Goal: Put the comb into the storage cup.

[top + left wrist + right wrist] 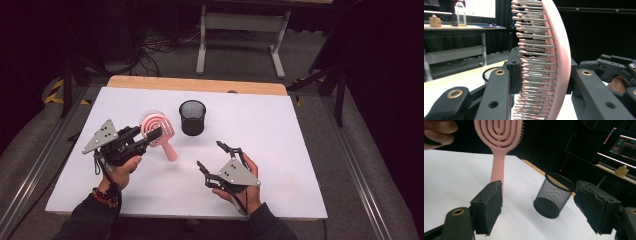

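Left claw grips pink hairbrush; mesh cup stands just beside

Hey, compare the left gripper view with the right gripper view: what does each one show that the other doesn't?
The left gripper view alone shows the rows of pink-tipped metal bristles of the pink plastic hairbrush, side on, with the left gripper shut on the brush head. The right gripper view alone shows the brush's long pink handle, its looped slotted back, and the open right gripper with nothing between its jaws. Both show the brush, the black wire-mesh cup and the white tabletop; the cup is mostly hidden in the left one.
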Demonstrator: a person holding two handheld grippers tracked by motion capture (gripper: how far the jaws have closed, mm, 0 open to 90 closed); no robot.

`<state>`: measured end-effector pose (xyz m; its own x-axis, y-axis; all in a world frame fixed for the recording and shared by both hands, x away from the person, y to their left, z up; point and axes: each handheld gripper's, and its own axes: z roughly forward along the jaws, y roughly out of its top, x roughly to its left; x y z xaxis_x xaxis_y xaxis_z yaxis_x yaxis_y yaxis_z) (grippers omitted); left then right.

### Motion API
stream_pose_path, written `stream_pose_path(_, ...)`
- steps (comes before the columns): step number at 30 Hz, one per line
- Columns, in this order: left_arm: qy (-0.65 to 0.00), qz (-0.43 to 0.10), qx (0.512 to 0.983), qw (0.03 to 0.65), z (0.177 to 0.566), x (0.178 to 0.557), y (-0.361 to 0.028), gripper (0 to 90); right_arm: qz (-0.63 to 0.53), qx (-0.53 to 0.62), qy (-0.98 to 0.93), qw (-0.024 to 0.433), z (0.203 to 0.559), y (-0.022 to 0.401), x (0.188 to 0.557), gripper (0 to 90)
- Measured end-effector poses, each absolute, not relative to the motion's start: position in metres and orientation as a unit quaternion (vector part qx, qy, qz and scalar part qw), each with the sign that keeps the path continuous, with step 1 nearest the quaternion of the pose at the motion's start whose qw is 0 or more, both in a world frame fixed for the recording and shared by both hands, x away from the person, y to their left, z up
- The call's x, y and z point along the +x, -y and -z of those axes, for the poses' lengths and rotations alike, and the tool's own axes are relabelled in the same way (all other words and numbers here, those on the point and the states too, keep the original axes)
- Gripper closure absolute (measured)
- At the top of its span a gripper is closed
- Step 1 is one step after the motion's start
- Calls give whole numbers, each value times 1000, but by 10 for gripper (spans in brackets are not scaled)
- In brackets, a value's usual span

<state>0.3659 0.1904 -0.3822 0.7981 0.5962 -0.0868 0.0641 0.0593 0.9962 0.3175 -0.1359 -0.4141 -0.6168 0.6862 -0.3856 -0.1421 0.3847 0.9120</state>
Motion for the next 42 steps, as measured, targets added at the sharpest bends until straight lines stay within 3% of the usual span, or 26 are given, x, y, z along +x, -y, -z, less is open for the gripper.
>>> stream_pose_path(20,-260,-219,649,681,376,368,-209,634,-497,235,-725,415,432,199,318,164)
stream_pose_path(42,-262,-236,645,677,371,372,-211,634,-512,290,-709,388,453,233,326,107)
